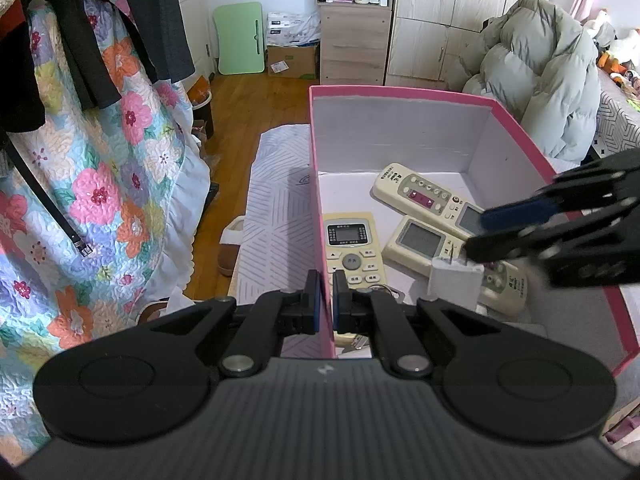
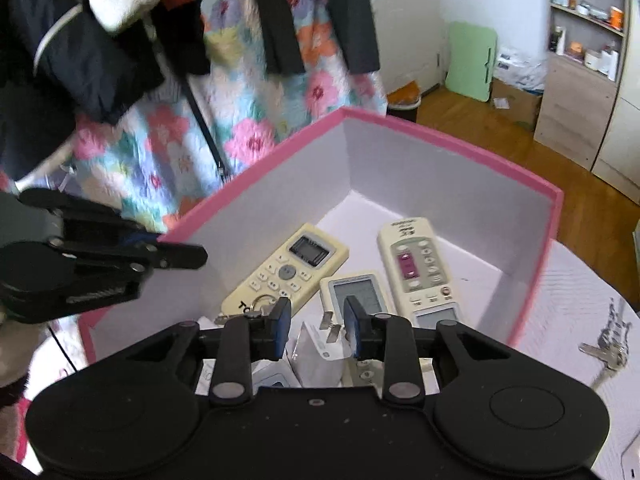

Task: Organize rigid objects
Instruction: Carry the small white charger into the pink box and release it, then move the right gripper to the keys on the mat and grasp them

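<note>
Three remote controls and a white charger lie in the pink box. Left gripper clenched on the box's left wall; right gripper released, hovering over the charger. Keys left outside (right of the box, on the table).

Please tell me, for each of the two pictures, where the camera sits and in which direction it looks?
Left wrist: sits on the left gripper, looking along the pink box toward the wardrobe; its own jaws clamp the box's side wall, and the right gripper enters from the right.
Right wrist: sits on the right gripper, looking down into the box toward the hanging clothes; its own open jaws hover above a white charger, and the left gripper shows at left.
Shared: box, three remotes, charger.
</note>
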`<action>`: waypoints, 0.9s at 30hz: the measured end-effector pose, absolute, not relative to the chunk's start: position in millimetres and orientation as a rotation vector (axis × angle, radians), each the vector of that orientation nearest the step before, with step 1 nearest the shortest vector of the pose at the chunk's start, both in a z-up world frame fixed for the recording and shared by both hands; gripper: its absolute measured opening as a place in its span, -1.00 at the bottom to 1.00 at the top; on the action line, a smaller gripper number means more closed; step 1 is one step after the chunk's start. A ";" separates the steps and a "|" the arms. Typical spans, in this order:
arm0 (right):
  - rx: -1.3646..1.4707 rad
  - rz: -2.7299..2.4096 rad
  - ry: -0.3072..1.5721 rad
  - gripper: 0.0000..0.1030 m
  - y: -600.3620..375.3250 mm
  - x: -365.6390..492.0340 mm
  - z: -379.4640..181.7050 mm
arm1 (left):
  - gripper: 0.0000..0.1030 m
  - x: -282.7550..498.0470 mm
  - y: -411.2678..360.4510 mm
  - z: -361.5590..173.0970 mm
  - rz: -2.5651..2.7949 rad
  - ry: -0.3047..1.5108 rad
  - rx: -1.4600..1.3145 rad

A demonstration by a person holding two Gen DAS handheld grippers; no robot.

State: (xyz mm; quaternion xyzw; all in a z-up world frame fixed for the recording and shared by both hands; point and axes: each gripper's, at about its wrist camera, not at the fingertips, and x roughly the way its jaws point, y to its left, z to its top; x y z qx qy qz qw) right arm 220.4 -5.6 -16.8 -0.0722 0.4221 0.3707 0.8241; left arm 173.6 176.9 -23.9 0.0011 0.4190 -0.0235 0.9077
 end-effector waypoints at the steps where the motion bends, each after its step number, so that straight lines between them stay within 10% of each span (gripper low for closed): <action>1: -0.142 0.777 0.884 -0.35 -12.5 218.1 -12.0 | -0.91 173.7 176.7 -23.9 -0.048 0.865 0.002; 27: -0.094 0.279 0.839 -0.14 -191.5 247.8 -51.8 | -0.91 174.1 175.6 -24.3 -0.031 0.874 0.006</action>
